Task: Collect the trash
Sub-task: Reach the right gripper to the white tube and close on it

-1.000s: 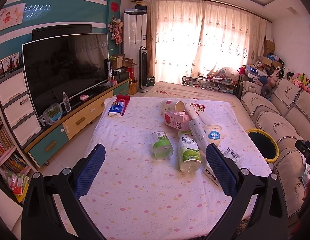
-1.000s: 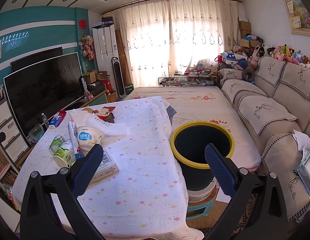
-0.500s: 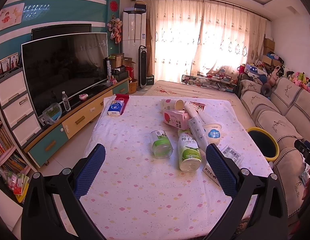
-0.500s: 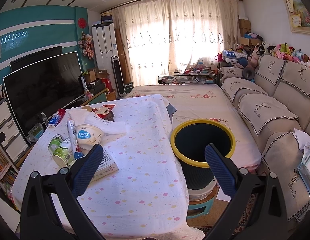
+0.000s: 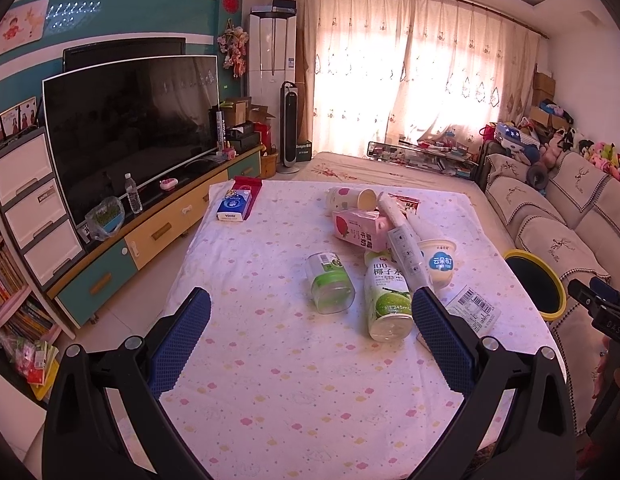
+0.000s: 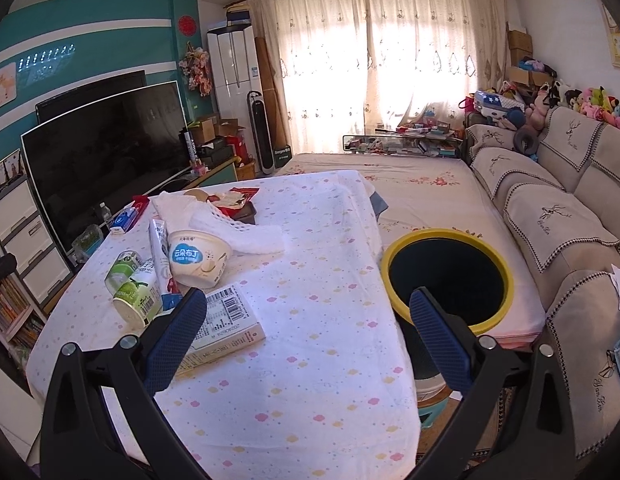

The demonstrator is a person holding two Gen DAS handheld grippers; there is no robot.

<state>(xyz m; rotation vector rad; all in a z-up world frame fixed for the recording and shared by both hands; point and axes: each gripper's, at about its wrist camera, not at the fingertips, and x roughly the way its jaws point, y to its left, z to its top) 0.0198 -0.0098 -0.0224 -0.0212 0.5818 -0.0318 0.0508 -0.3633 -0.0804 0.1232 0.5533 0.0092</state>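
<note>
Trash lies on a table with a flowered cloth (image 5: 293,360): a clear green-label jar (image 5: 330,288), a coconut-water bottle (image 5: 388,296), a white pudding cup (image 5: 440,264), a pink carton (image 5: 360,230), a white tube (image 5: 404,248), a paper cup (image 5: 352,198) and a flat barcode box (image 6: 225,326). A dark bin with a yellow rim (image 6: 448,276) stands beside the table's right edge. My left gripper (image 5: 310,340) hovers open over the near table, short of the jar and bottle. My right gripper (image 6: 305,334) is open and empty, between the box and the bin.
A blue tissue pack (image 5: 233,206) on a red box sits at the table's far left. A white mesh wrap (image 6: 233,226) lies behind the pudding cup. A TV cabinet (image 5: 149,236) runs along the left, a sofa (image 6: 570,232) along the right.
Both views have crept slightly closer to the table; the trash items look a little nearer. Both grippers stay open and empty.
</note>
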